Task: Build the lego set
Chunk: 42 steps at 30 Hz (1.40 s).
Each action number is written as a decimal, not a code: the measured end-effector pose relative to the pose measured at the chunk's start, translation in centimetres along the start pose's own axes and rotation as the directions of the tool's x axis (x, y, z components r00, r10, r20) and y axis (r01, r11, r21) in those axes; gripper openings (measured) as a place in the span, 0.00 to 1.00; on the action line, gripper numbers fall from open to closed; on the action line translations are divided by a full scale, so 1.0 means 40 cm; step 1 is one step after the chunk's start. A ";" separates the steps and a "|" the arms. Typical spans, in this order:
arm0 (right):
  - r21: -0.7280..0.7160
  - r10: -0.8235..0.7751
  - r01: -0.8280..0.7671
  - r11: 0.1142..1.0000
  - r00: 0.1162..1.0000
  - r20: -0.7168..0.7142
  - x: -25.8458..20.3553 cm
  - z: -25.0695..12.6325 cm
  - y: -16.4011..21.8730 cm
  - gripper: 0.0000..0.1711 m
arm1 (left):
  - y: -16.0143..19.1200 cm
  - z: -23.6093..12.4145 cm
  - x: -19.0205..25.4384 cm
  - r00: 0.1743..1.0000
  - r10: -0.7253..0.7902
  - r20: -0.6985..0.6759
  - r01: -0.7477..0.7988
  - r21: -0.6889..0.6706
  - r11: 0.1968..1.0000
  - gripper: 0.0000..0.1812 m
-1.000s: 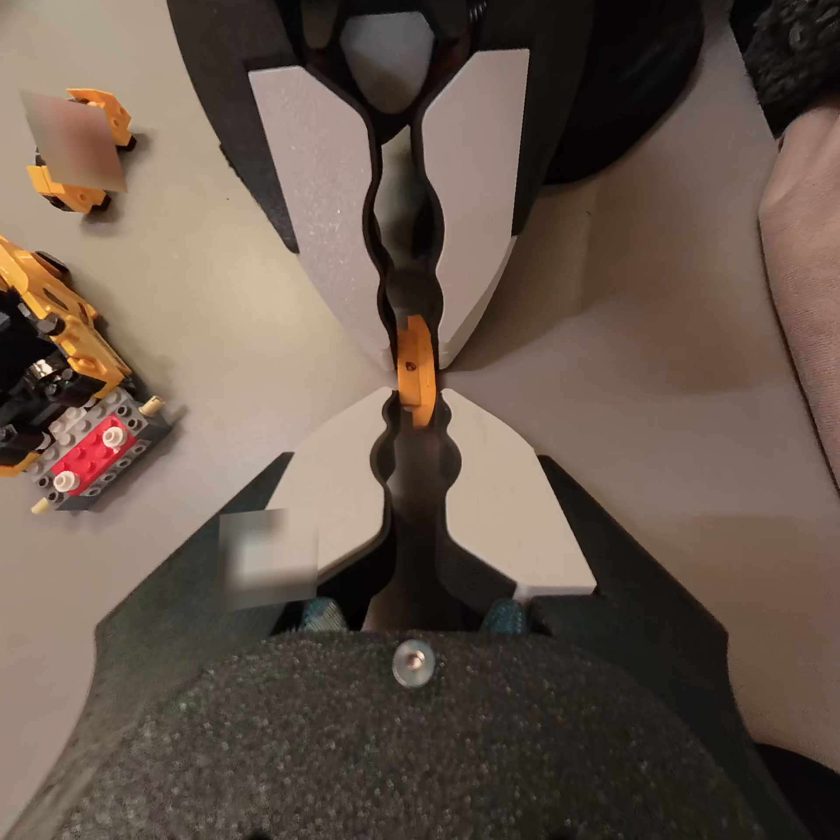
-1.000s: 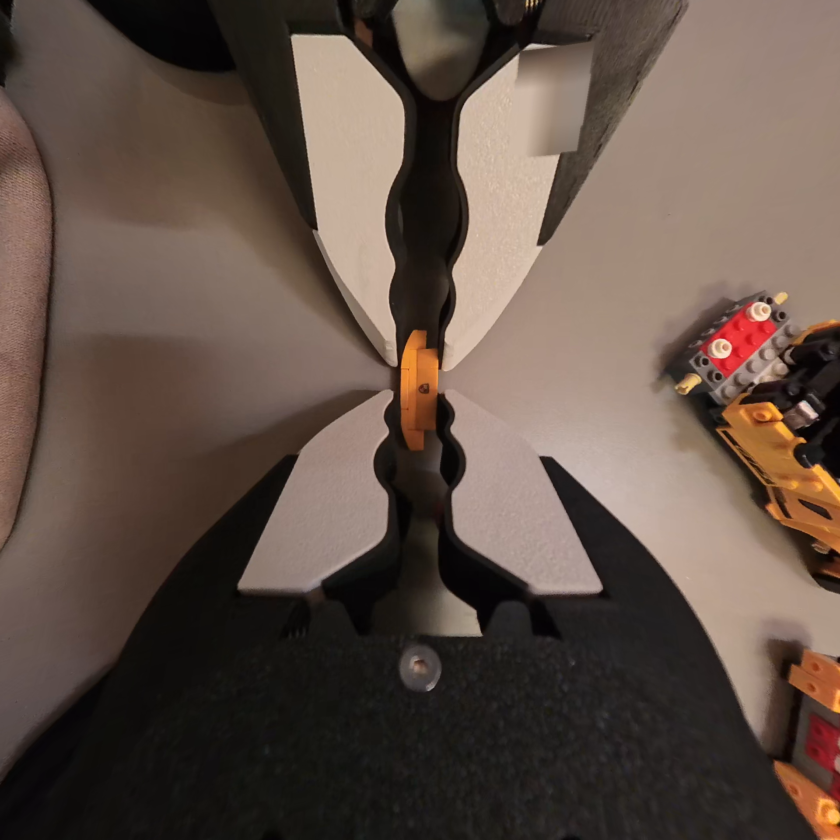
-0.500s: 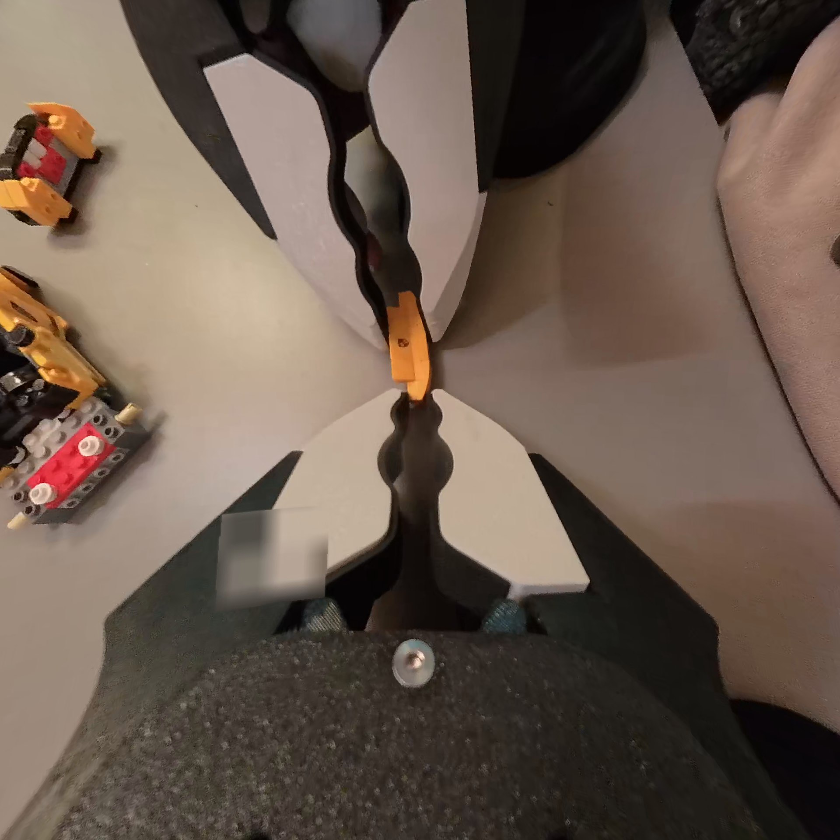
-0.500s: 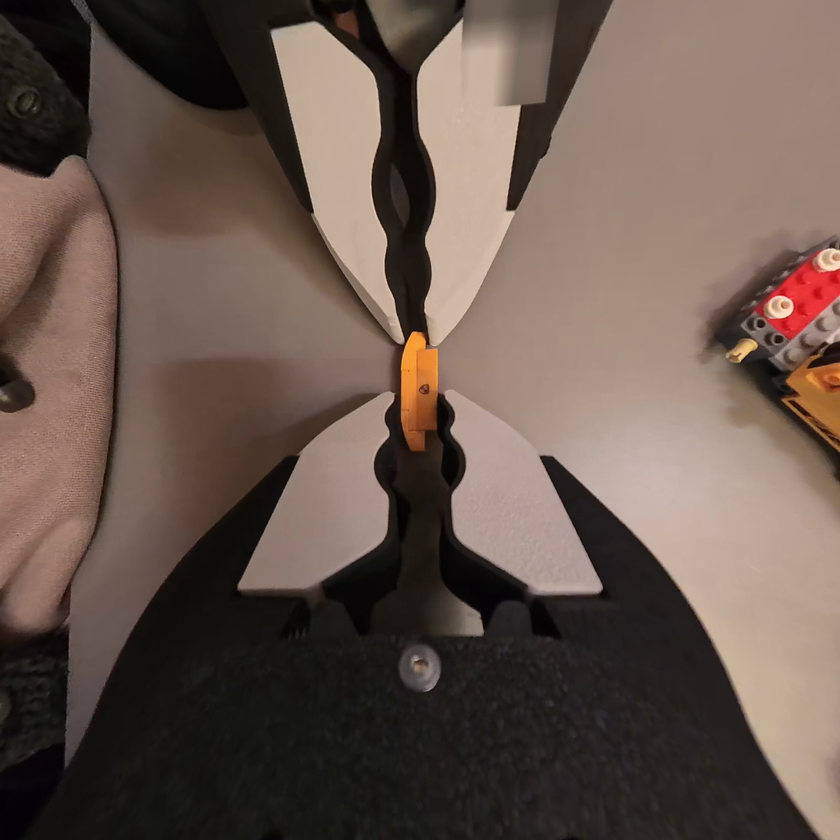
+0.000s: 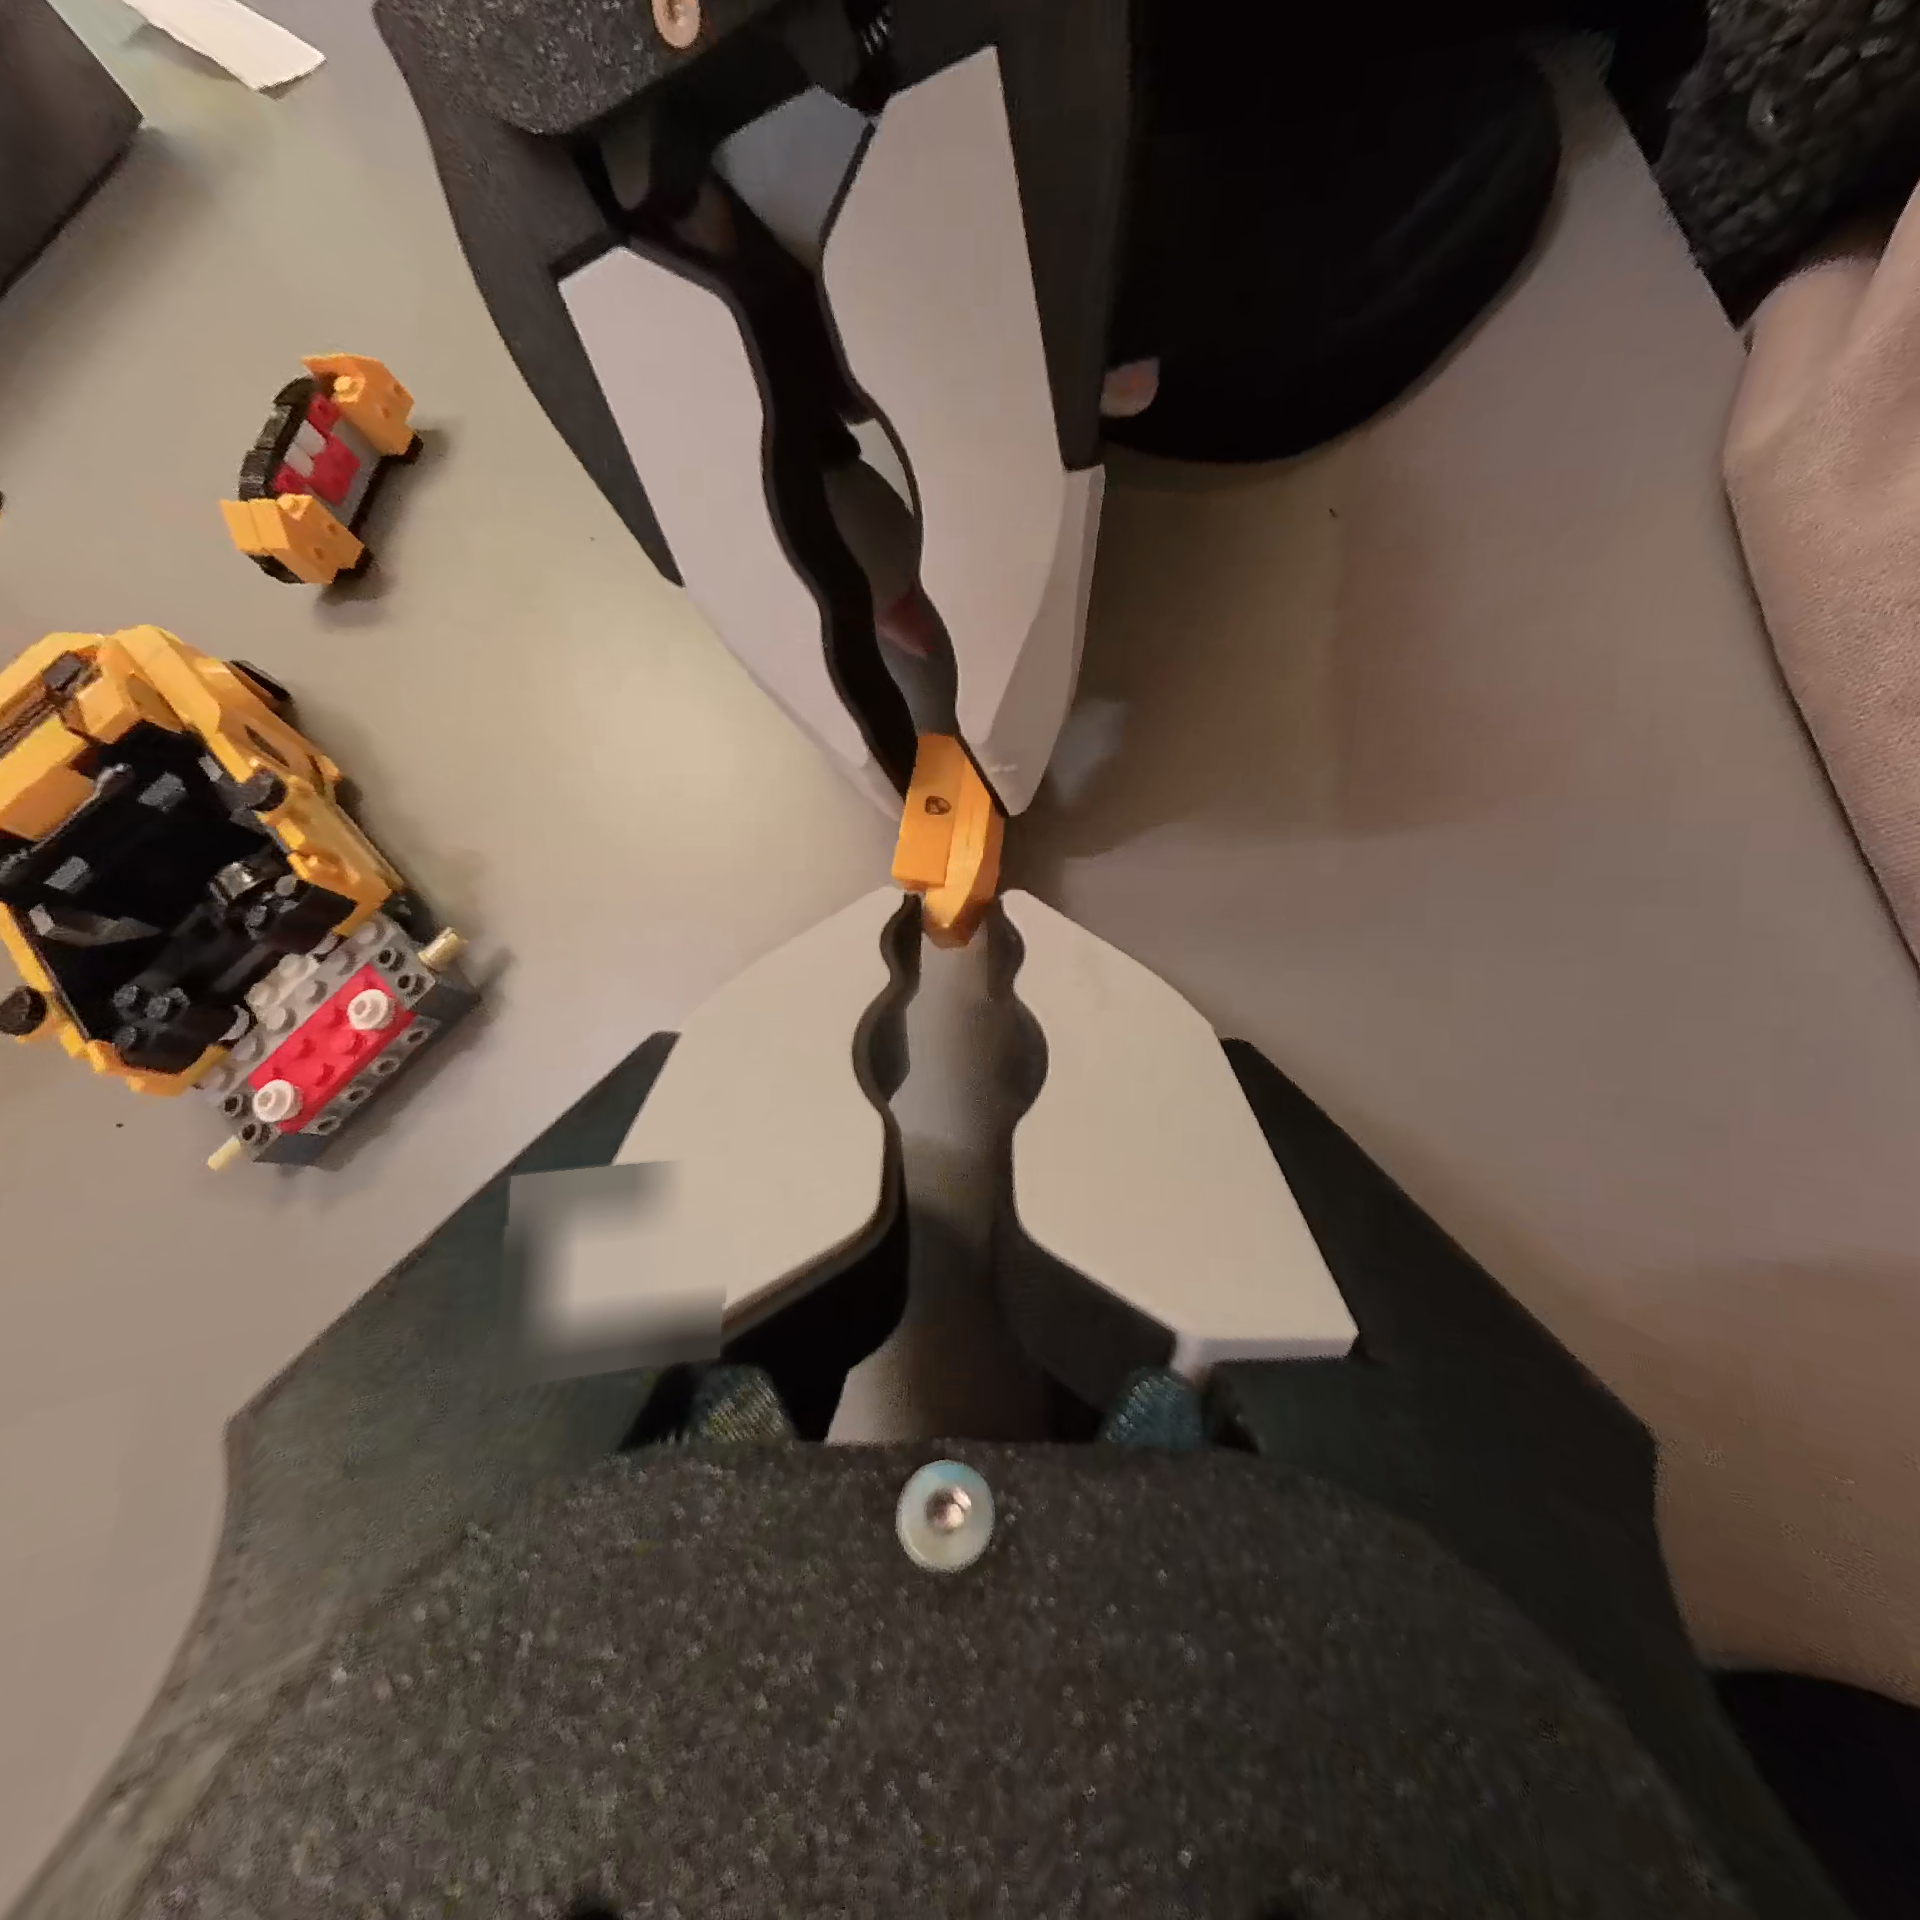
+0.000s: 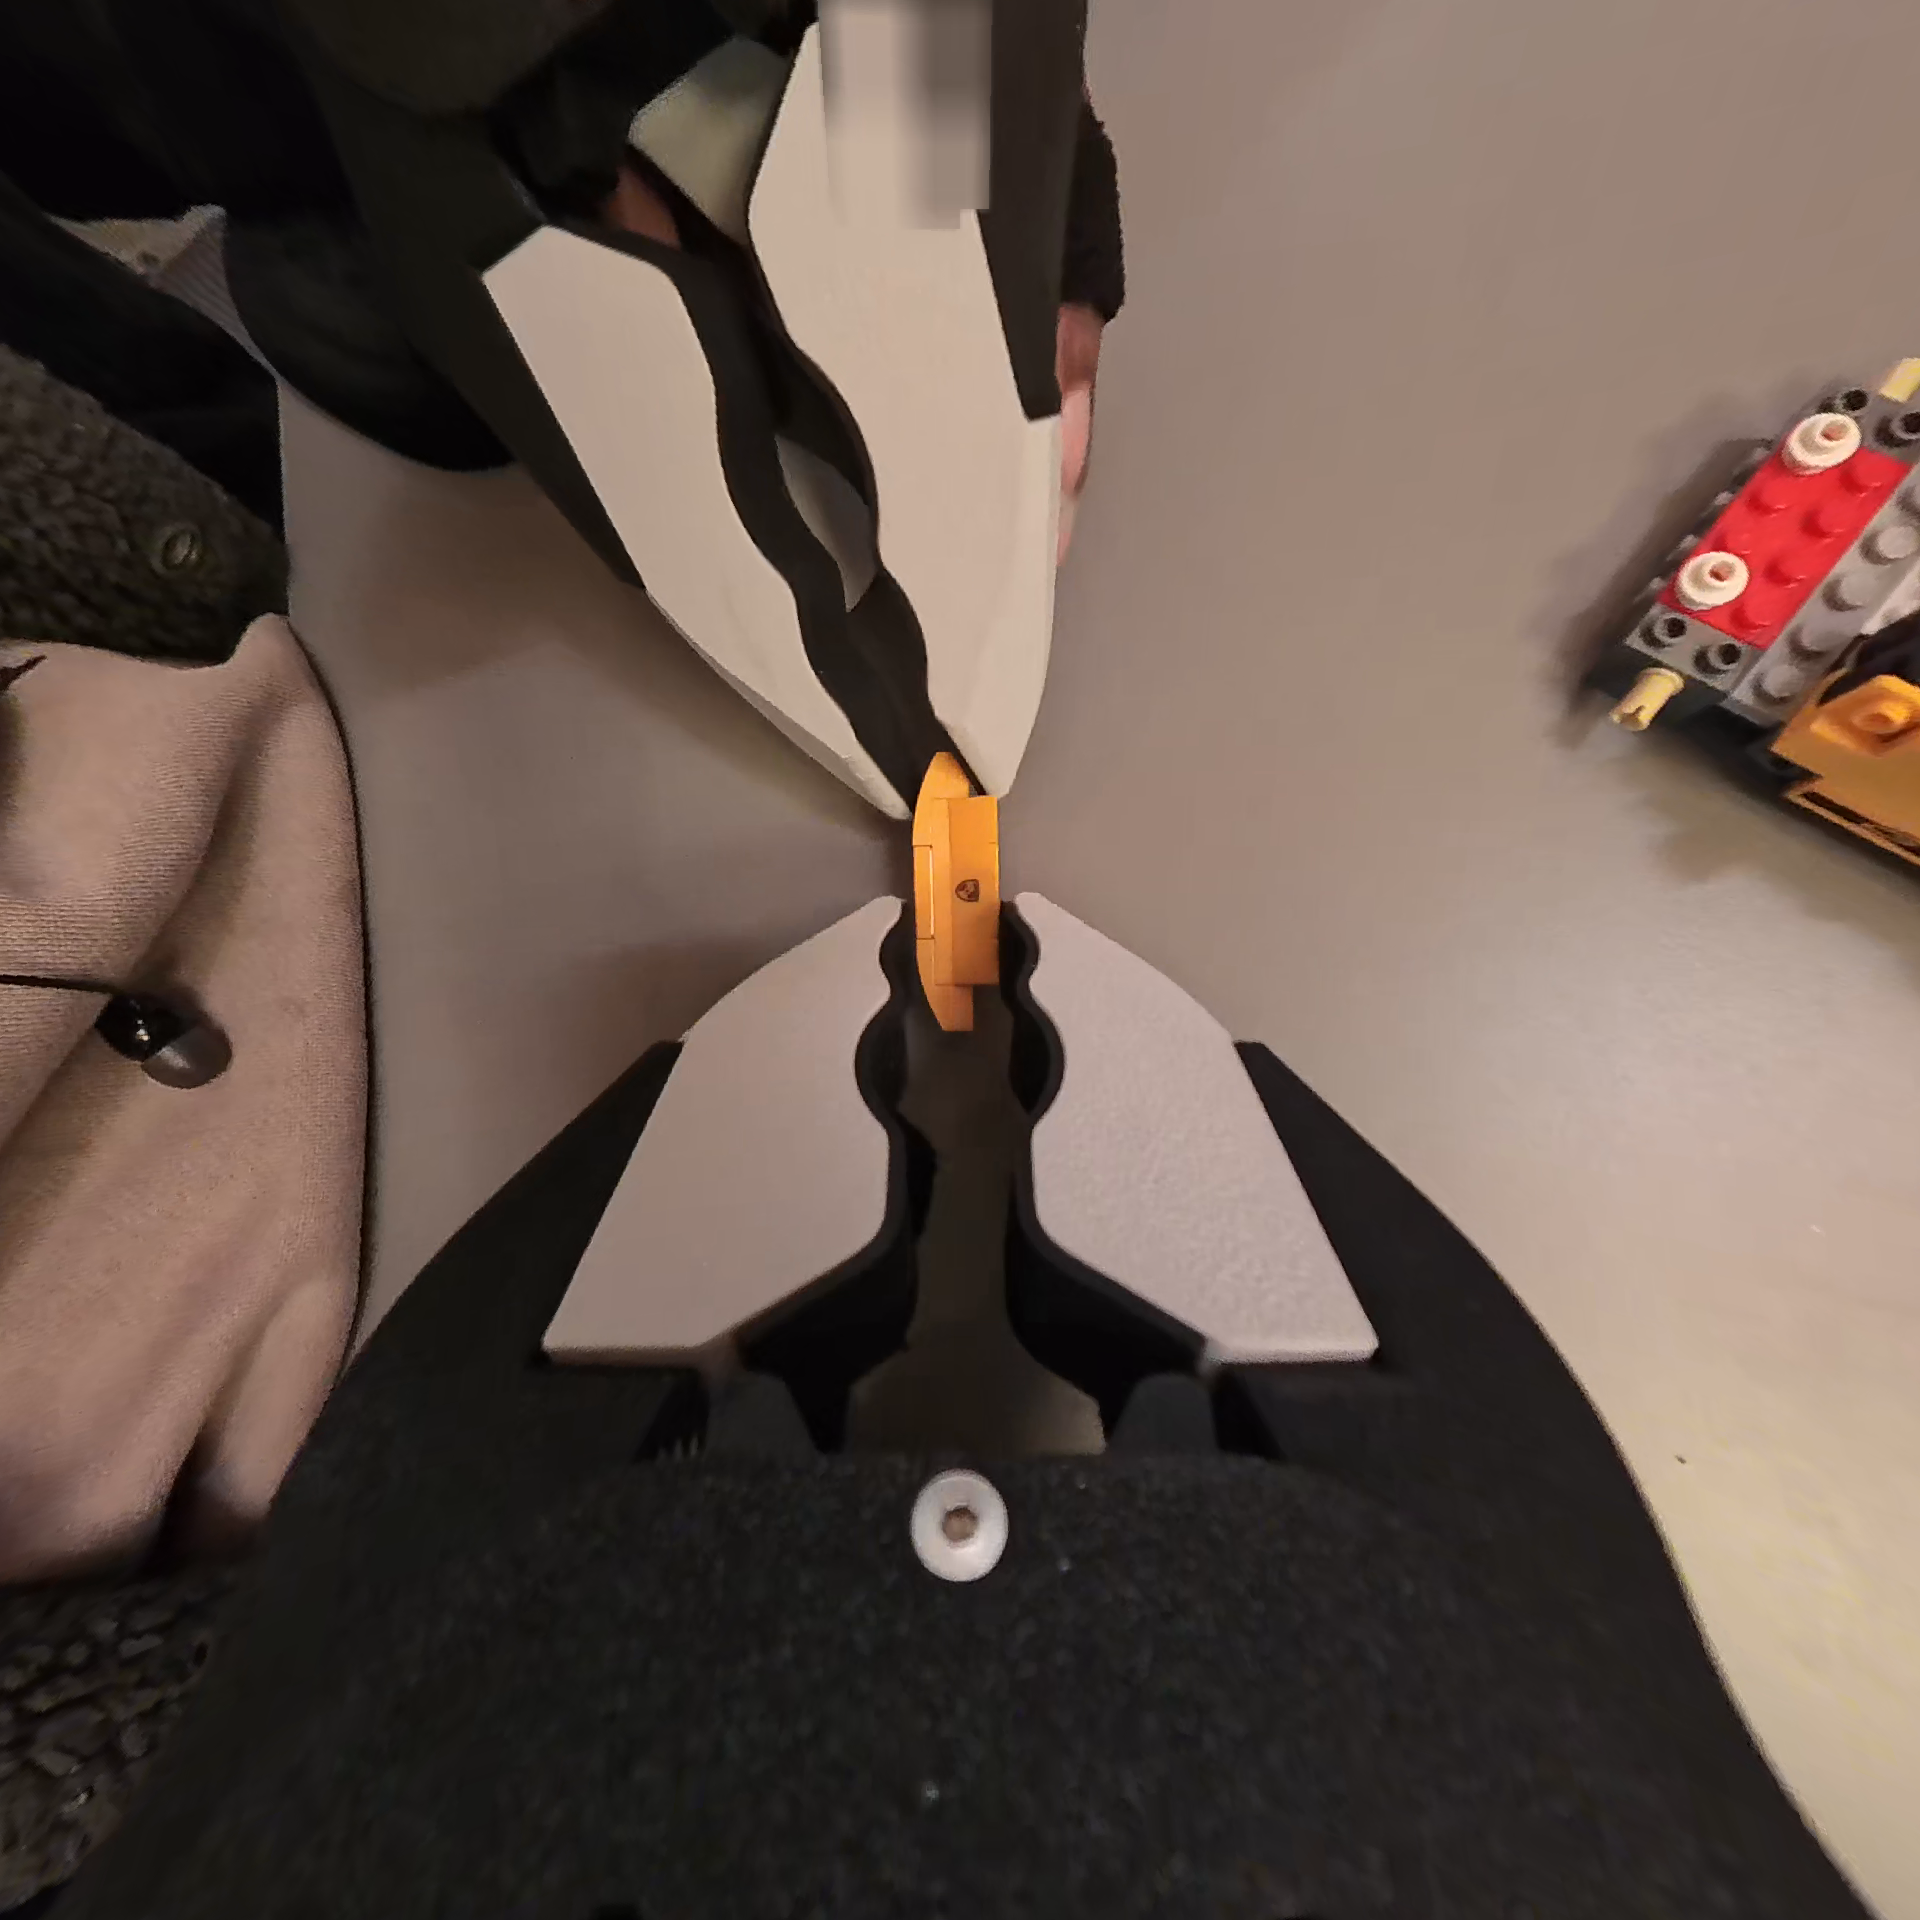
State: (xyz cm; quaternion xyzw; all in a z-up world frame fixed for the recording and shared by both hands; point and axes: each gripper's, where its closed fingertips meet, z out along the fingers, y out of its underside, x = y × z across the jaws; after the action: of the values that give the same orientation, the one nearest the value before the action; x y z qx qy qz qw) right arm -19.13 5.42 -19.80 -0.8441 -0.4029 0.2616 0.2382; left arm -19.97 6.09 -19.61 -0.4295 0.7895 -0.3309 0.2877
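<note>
1. Two hand-held claws meet nose to nose over a plain grey bench (image 5: 1455,1039), well in from the edges that show, each with a black body and white finger faces.
2. Right gripper (image 6: 956,914): jaws clamped on the orange piece (image 5: 945,831). It holds the piece edge-on, off the bench surface. In the right wrist view about half the piece sits between this claw's fingers (image 6: 1143,1143).
3. Left gripper (image 5: 953,906): jaws nearly together, a narrow gap at the tips. Only the end of the orange piece lies in that gap. Cannot tell whether the tips press on it or merely flank it.
4. Beige garment (image 6: 156,1039) of the person, with a dark fleecy sleeve above it, lies along one bench edge. This is the right margin of the left wrist view and the left margin of the right wrist view.
5. Yellow-and-black car body (image 5: 156,862) sits on the bench, well apart from the claws on the side away from the garment. Its open interior is black. A grey base with a red plate and two white round studs juts out toward the claws.
6. Small sub-assembly (image 5: 317,468) of orange corners, a black rim and a red and grey middle sits on the bench beyond the car body, apart from it.
7. White paper scrap (image 5: 223,42) at the far bench corner, partly cut off by the frame.
8. Orange piece, detail: flat and curved at one end, apparently two layers stacked, with a small dark emblem on one face.
</note>
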 end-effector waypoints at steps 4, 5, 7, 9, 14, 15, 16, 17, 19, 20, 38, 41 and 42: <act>-0.004 -0.005 0.005 1.000 1.000 -0.003 -0.001 0.003 0.002 0.09 | 0.003 -0.002 0.006 0.998 -0.050 -0.039 0.050 -0.002 0.999 0.06; -0.008 -0.008 0.008 1.000 1.000 -0.008 0.000 0.004 0.004 0.09 | 0.005 -0.001 0.008 0.996 -0.067 -0.051 0.067 -0.005 0.998 0.06; -0.014 -0.017 0.016 1.000 0.999 -0.039 0.011 0.004 0.006 0.13 | 0.010 -0.001 0.009 0.992 -0.107 -0.070 0.106 -0.015 0.994 0.05; -0.007 -0.032 0.031 0.999 0.998 -0.056 0.017 0.001 0.004 0.16 | 0.015 -0.003 0.008 0.985 -0.150 -0.085 0.149 -0.021 0.989 0.05; 0.037 -0.143 0.148 0.988 0.984 -0.110 0.016 -0.014 -0.021 0.17 | 0.029 -0.008 0.003 0.961 -0.255 -0.110 0.251 -0.050 0.967 0.05; 0.044 -0.189 0.196 0.980 0.974 -0.125 0.011 -0.017 -0.027 0.17 | 0.029 -0.010 0.000 0.954 -0.276 -0.113 0.272 -0.048 0.961 0.05; 0.044 -0.239 0.248 0.968 0.960 -0.145 0.006 -0.019 -0.031 0.18 | 0.030 -0.011 -0.003 0.947 -0.300 -0.112 0.296 -0.049 0.954 0.05; 0.039 -0.292 0.303 0.952 0.940 -0.178 0.005 -0.020 -0.036 0.18 | 0.031 -0.013 -0.007 0.939 -0.325 -0.113 0.321 -0.049 0.946 0.05; 0.023 -0.390 0.407 0.913 0.888 -0.244 0.002 -0.019 -0.048 0.19 | 0.030 -0.019 -0.012 0.919 -0.374 -0.126 0.371 -0.041 0.928 0.05; 0.021 -0.420 0.441 0.897 0.867 -0.268 0.000 -0.017 -0.056 0.19 | 0.030 -0.021 -0.012 0.907 -0.398 -0.137 0.397 -0.039 0.917 0.05; -0.009 -0.467 0.488 0.873 0.831 -0.302 0.010 0.013 -0.051 0.05 | 0.015 -0.028 -0.002 0.865 -0.458 -0.203 0.463 -0.025 0.886 0.05; -0.009 -0.470 0.489 0.872 0.834 -0.289 0.005 0.015 -0.049 0.05 | 0.015 -0.028 0.002 0.869 -0.449 -0.206 0.454 -0.027 0.891 0.05; -0.008 -0.468 0.486 0.874 0.837 -0.286 0.005 0.014 -0.048 0.05 | 0.015 -0.027 0.002 0.872 -0.444 -0.204 0.449 -0.026 0.893 0.05</act>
State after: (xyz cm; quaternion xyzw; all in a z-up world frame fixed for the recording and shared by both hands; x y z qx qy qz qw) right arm -20.45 6.77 -19.10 -0.7372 -0.5539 0.0857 0.3774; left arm -21.11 6.58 -19.43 -0.5605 0.6908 -0.4392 0.1256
